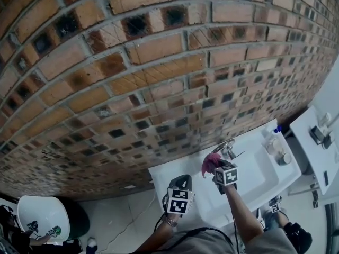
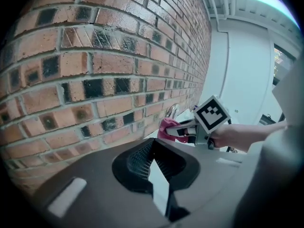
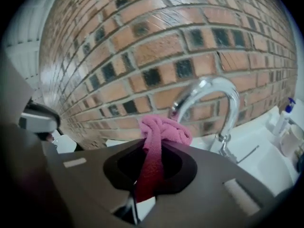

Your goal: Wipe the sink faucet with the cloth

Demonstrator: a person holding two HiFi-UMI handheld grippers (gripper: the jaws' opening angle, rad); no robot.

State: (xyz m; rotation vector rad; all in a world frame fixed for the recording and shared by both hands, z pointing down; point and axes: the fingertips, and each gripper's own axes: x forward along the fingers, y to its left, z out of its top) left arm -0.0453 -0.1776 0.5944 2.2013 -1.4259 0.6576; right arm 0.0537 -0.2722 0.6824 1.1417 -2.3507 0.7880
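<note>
A chrome gooseneck faucet (image 1: 228, 148) (image 3: 209, 91) rises at the back of a white sink (image 1: 254, 180) against a brick wall. My right gripper (image 1: 216, 168) (image 3: 154, 144) is shut on a pink cloth (image 1: 211, 163) (image 3: 164, 129), with the bunched end held just left of the faucet's spout, close to it; contact cannot be told. The left gripper view also shows the cloth (image 2: 167, 127) and the faucet (image 2: 172, 111) behind it. My left gripper (image 1: 180, 183) (image 2: 151, 144) hovers over the sink's left rim, jaws together and empty.
The brick wall (image 1: 159, 62) stands right behind the faucet. A soap bottle with a blue cap (image 1: 276, 131) (image 3: 284, 115) and small containers (image 1: 285, 157) sit on the sink's right end. Another white fixture (image 1: 318, 142) is at the right, a white basin (image 1: 42, 216) at lower left.
</note>
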